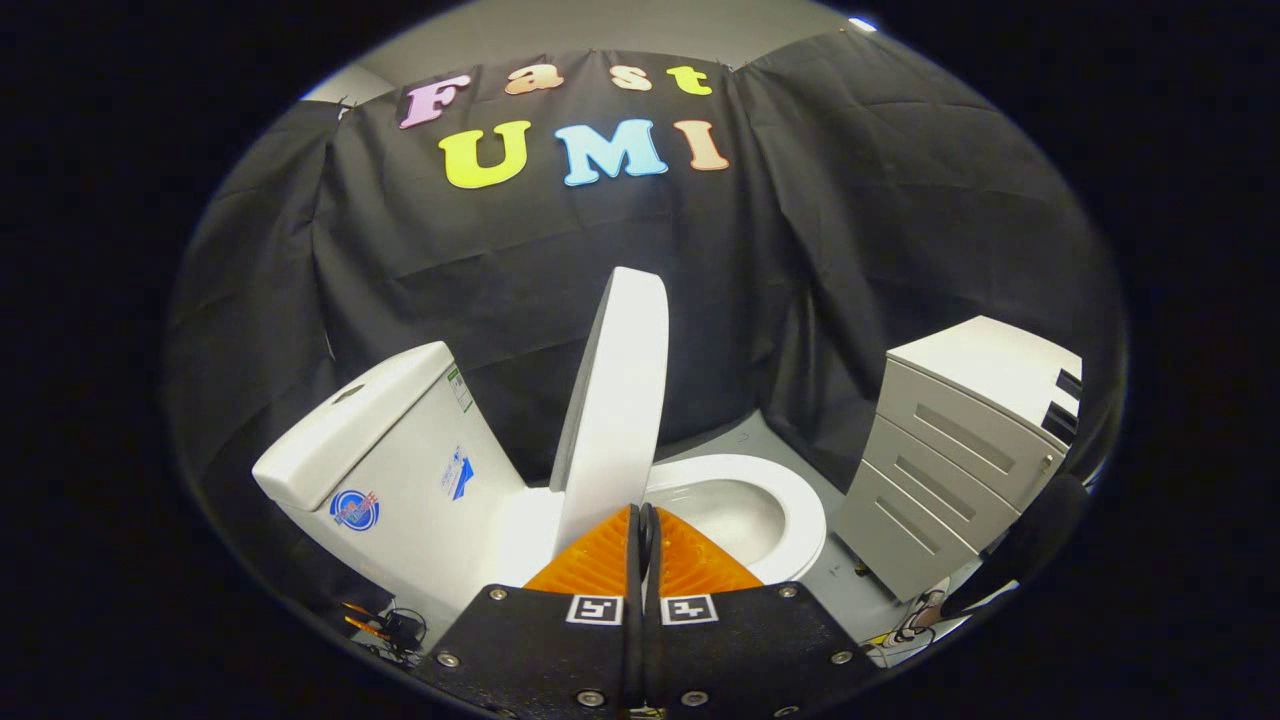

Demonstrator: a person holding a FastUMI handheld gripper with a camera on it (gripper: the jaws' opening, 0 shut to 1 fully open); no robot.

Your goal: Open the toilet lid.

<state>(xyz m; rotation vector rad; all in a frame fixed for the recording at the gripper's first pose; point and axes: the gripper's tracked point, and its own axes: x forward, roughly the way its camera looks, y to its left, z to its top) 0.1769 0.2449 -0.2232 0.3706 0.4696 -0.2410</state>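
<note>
While my gripper (640, 520) sits low with its two orange ribbed fingers (590, 565) pressed together on nothing, their tips reach the foot of the white plastic toilet lid (615, 400). It stands raised, nearly upright, just ahead. Beyond lies the one white ceramic bowl (795, 515), uncovered, one white cistern (390, 450) beside it, and one grey three-drawer cabinet (950, 460).

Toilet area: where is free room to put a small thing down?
Free: the flat top of the tank, the drawer cabinet top, and grey floor between bowl and cabinet. Crowded: the shut gripper sits against the raised lid; cables below the tank.
</note>
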